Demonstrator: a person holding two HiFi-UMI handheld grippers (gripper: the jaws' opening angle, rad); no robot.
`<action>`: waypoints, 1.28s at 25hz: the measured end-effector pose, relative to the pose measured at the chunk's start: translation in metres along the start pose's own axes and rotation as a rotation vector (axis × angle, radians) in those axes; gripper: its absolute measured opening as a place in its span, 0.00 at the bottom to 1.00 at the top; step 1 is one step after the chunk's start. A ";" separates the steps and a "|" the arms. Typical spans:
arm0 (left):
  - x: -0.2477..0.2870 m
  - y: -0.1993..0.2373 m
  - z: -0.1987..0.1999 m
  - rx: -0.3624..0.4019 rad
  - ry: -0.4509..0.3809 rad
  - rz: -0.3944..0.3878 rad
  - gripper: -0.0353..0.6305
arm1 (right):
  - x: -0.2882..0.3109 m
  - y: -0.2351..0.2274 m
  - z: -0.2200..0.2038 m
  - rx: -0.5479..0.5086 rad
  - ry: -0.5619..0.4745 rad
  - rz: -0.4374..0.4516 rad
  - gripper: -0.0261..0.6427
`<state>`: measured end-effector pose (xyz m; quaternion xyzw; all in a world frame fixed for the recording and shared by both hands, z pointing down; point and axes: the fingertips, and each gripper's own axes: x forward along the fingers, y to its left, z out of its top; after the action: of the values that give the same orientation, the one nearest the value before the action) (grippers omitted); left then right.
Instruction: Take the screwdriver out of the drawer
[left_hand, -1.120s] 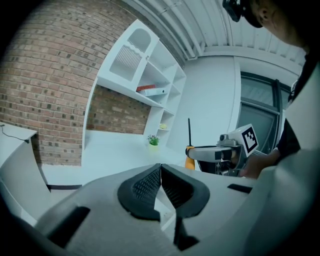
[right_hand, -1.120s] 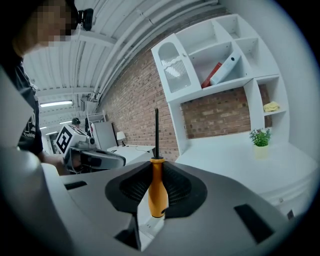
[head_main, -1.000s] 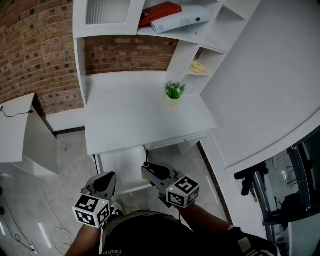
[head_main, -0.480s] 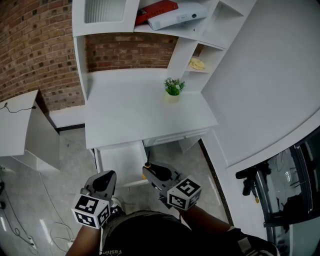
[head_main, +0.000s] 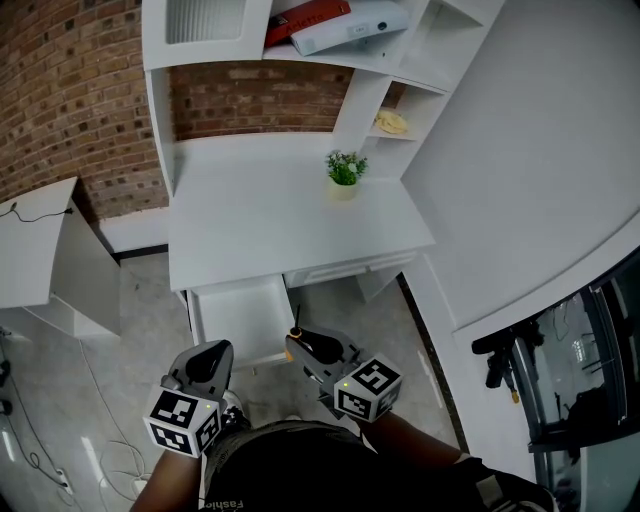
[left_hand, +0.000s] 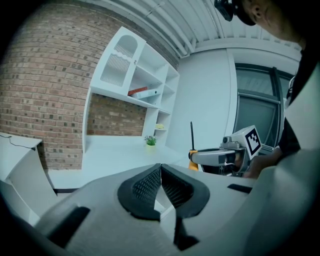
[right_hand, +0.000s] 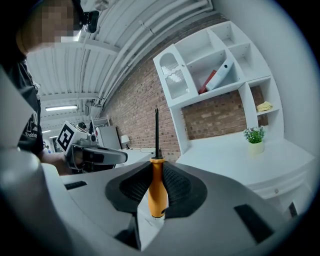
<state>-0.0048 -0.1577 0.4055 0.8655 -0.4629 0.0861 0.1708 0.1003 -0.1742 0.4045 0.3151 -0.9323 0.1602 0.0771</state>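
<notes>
Right gripper (head_main: 300, 342) jaws clench the screwdriver (right_hand: 157, 185) handle, shaft upright, clear of the open drawer (head_main: 240, 318); left gripper (head_main: 205, 358) jaws closed, empty

1. Screwdriver (right_hand: 157, 192): handle glossy orange, smooth, plastic by the look. Shaft thin, dark, matt, metal-looking.
2. Right gripper (right_hand: 156, 169): shell pale grey, smooth, matt plastic. Its pads (right_hand: 131, 192) are black, finely ribbed, rubber-like.
3. Left gripper (left_hand: 160, 167): same pale, smooth, matt shell. Black jaw faces with a cross-hatched grain.
4. Desk (head_main: 260, 220): white, smooth, satin sheen, looks like painted or laminated board.
5. Brick wall (head_main: 60, 100): red-brown brick, rough, matt, pale mortar joints.
6. Floor (head_main: 60, 400): pale stone-like tile, glossy, streaks of reflected light.
</notes>
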 end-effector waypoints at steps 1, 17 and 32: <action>0.000 -0.001 0.000 0.002 0.001 -0.001 0.08 | -0.001 0.000 -0.001 0.001 0.001 -0.002 0.15; -0.005 -0.009 -0.002 0.015 0.008 -0.004 0.08 | -0.008 0.005 -0.006 -0.005 0.005 0.003 0.15; -0.002 -0.007 -0.004 0.013 0.011 -0.006 0.08 | -0.006 0.004 -0.009 -0.003 0.014 0.004 0.15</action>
<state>0.0002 -0.1510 0.4071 0.8676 -0.4586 0.0934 0.1681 0.1029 -0.1643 0.4104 0.3122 -0.9325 0.1613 0.0838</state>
